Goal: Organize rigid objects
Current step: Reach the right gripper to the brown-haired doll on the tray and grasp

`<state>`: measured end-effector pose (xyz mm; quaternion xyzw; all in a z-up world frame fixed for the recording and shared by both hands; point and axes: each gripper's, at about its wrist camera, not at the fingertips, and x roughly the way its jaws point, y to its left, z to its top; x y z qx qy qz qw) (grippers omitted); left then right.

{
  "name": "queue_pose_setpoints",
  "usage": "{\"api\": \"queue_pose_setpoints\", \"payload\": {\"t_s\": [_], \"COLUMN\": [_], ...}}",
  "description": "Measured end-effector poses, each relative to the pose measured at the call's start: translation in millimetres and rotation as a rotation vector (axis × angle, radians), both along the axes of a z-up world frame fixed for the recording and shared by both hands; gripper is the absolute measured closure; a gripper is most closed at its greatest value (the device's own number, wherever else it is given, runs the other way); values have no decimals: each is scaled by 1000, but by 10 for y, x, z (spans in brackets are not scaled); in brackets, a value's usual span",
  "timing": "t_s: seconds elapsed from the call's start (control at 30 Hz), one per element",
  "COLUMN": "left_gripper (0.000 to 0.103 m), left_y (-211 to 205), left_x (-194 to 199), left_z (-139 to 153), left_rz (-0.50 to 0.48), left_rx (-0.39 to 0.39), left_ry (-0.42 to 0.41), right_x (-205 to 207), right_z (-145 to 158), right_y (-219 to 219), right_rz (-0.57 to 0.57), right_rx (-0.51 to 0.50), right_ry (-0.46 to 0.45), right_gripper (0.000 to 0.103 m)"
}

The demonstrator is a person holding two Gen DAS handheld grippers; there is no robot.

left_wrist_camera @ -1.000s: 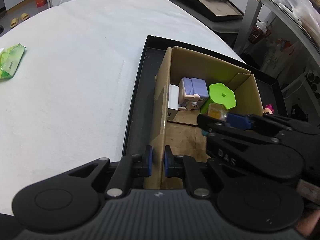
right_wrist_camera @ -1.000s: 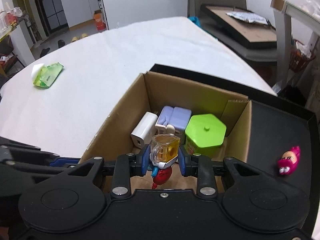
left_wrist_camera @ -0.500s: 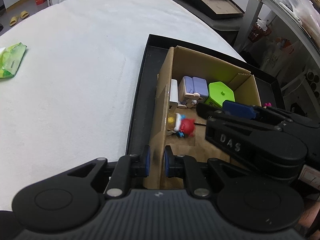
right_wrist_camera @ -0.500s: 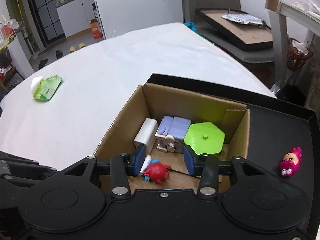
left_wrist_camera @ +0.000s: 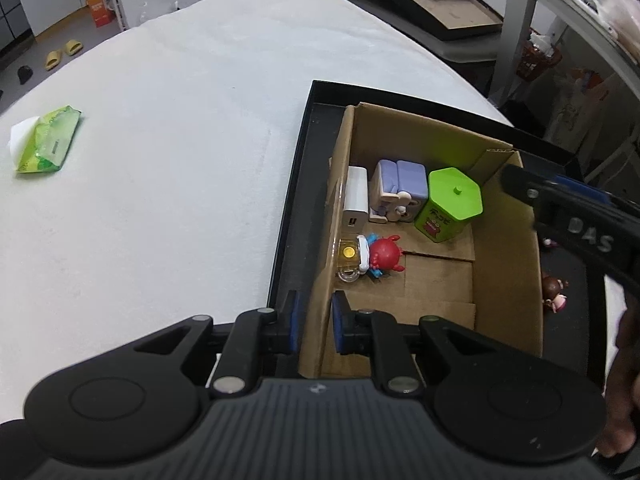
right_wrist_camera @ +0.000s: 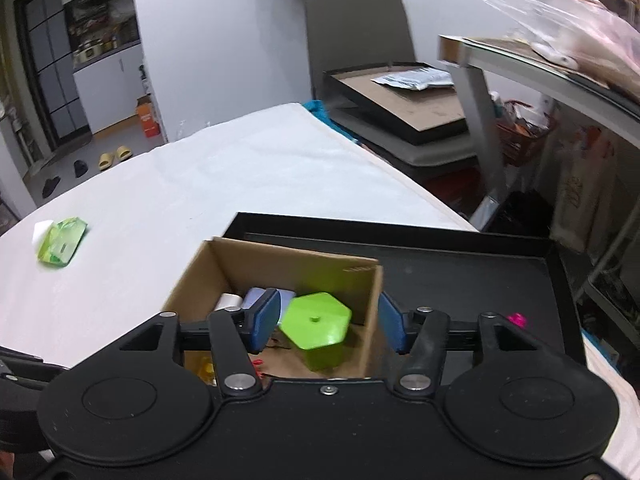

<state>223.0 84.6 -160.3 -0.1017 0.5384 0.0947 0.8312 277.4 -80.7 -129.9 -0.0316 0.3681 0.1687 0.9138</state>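
**Cardboard box filling up, two figures left outside**

Brown cardboard box (left_wrist_camera: 436,280) sits in a shallow black tray (left_wrist_camera: 294,216), its near left wall pinched between the pads of the left gripper (left_wrist_camera: 314,328). Inside lie a red crab-like toy with a clear yellow cube (left_wrist_camera: 370,256), a green hexagonal tin (left_wrist_camera: 450,204), a lilac block toy (left_wrist_camera: 398,188) and a white charger (left_wrist_camera: 356,200). Spread wide and holding nothing, the right gripper (right_wrist_camera: 326,326) hangs above the box. On the tray beside the box lies a small brown-haired figurine (left_wrist_camera: 554,292): hard plastic, light, probably slick and knobbly, so I'd pinch it across the body, not the limbs.
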Motion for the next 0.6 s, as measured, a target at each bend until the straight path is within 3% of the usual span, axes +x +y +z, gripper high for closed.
{"api": "queue_pose_setpoints", "payload": {"t_s": [0.33,0.6], "left_gripper": [73,64], "left_y": [-168,-240], "left_x": [66,102], "left_z": [-59,-81], "left_rz": [24,52], "left_rx": [85,147], "left_ry": [40,62], "right_x": [-2,138], "right_z": [-51,-384], "right_y": [-416,-741], "right_rz": [-131,-263], "right_rx": [-3,-23], "right_ry": [11,131], "right_gripper": [31,30]}}
